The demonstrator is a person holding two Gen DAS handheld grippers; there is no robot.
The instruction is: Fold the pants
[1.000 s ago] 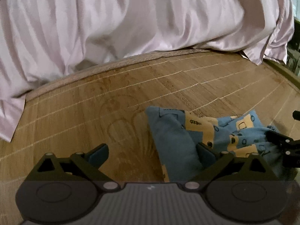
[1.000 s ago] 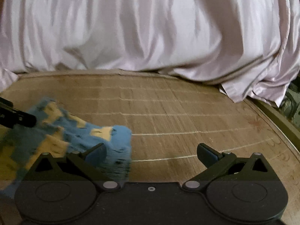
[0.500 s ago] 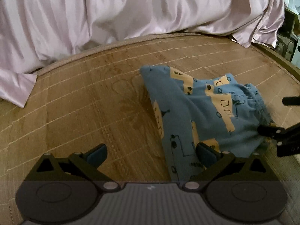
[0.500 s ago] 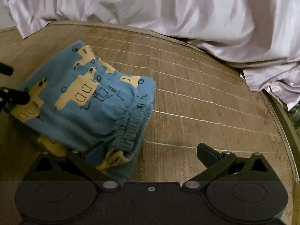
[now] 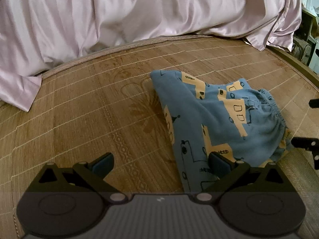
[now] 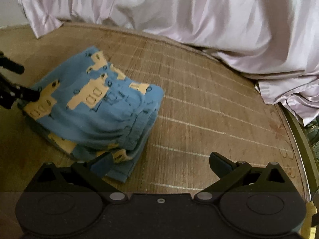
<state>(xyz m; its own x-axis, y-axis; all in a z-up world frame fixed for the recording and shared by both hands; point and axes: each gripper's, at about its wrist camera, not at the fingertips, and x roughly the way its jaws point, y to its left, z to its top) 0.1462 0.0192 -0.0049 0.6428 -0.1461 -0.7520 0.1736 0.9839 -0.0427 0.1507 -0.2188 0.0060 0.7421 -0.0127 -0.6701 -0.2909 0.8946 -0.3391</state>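
A: We see the soft blue pants with yellow truck pictures (image 5: pixel 215 119) lying in a folded pile on the woven brown bamboo mat (image 5: pixel 89 109). Our left gripper (image 5: pixel 159 164) has its 2 fingers spread wide and holds nothing. 1 finger sits over the near edge of the pants.

B: Our right gripper (image 6: pixel 159 164) is the same. Its 2 fingers are wide open and hold nothing. The left finger sits just over the near corner of the pants (image 6: pixel 95 103), where the stretchy waistband is bunched.

A: We think the pants are light and floppy. They will sag and slip open if we grab only 1 layer.

B: So we should pinch all the layers together at a corner or along the thick waistband. That part gives us more to hold.

A: We have lots of bare mat on the left of the pile and on the right too.

B: At the back, the shiny pink satin sheet (image 6: pixel 199 20) hangs down in folds. At the far right we see the wooden rim (image 6: pixel 299 139) where the mat ends. We should stay away from both.
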